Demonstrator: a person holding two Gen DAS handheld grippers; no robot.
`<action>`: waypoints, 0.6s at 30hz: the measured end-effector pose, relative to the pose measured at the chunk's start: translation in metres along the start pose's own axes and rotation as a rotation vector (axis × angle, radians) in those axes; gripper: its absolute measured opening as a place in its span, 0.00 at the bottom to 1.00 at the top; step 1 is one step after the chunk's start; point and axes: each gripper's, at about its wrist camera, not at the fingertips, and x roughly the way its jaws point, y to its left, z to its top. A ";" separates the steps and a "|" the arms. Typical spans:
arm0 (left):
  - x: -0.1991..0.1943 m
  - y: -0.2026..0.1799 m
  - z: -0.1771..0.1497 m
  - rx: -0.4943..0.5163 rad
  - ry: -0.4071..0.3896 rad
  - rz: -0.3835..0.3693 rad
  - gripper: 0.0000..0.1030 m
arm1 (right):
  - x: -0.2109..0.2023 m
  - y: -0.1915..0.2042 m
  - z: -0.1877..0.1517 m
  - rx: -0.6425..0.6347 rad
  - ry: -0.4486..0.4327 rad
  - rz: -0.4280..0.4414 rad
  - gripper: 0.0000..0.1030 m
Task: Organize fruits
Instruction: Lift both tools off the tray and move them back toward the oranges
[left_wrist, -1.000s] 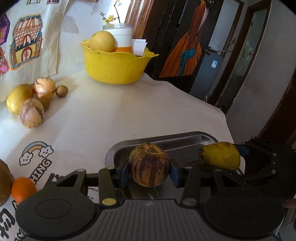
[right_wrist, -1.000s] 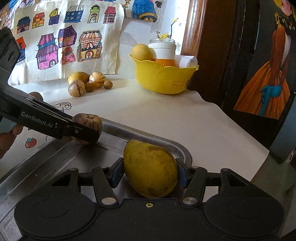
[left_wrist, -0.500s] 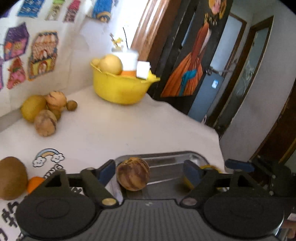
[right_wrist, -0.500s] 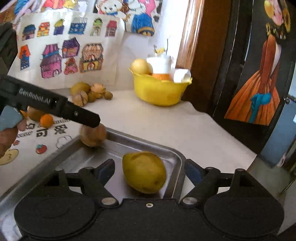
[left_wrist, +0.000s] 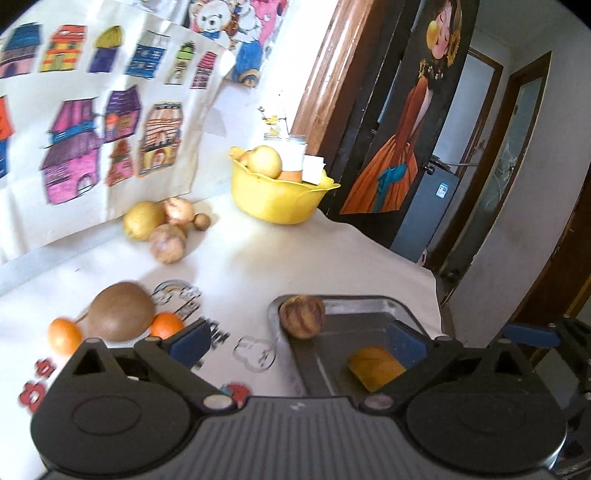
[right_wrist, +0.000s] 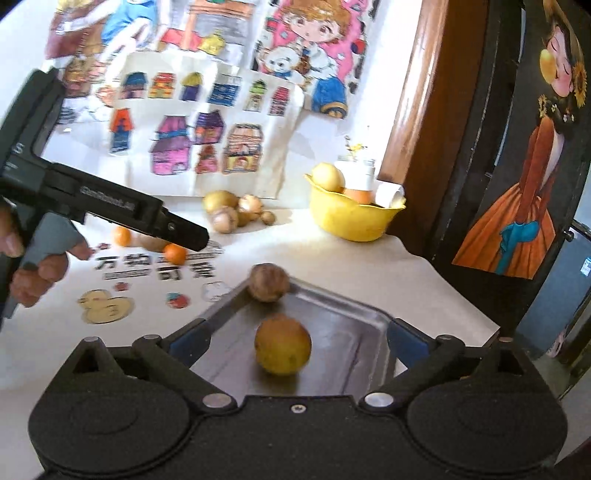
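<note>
Both of my grippers are spread wide and hold nothing: my left gripper (left_wrist: 295, 338) hangs over the near edge of the metal tray (left_wrist: 373, 302), and my right gripper (right_wrist: 291, 341) hangs above the same tray with its jaws apart on either side of the yellow fruit (right_wrist: 282, 343) that lies loose on the tray floor. The striped round fruit (left_wrist: 301, 316) sits in the tray's far corner against the rim, apart from the yellow one, so I judge that two pieces are already sorted into the tray. Plenty is left, I think: a brown oval fruit (left_wrist: 122, 316) with two small oranges, one orange (left_wrist: 64, 335) to its left and another orange (left_wrist: 167, 325) to its right, lies on the white tablecloth (left_wrist: 280, 258) just beside my left gripper, and a cluster of four fruits (left_wrist: 164, 227) rests farther back against the wall. The yellow bowl (left_wrist: 277, 199) at the back of the table holds a pale round fruit (left_wrist: 264, 161), a white jar and a roll of paper; whether that fruit is meant to move I cannot tell. As for writing, the side of my left gripper, seen from the right wrist camera, carries a white brand line (right_wrist: 107, 195) too blurred to read for certain. The tablecloth has large black Chinese characters (right_wrist: 155, 266) that look like 万物可爱, though the blur leaves me unsure, beside cartoon prints of a duck and a rainbow. The wall drawings of houses (left_wrist: 92, 136) show no legible text.
</note>
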 end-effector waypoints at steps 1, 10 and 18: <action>-0.005 0.003 -0.003 -0.003 0.002 0.002 0.99 | -0.007 0.005 -0.001 -0.001 0.000 0.004 0.99; -0.046 0.025 -0.042 -0.031 0.057 0.025 1.00 | -0.054 0.049 -0.017 0.042 0.019 0.016 0.99; -0.076 0.047 -0.068 0.001 0.082 0.070 1.00 | -0.062 0.086 -0.039 0.268 0.063 0.067 0.99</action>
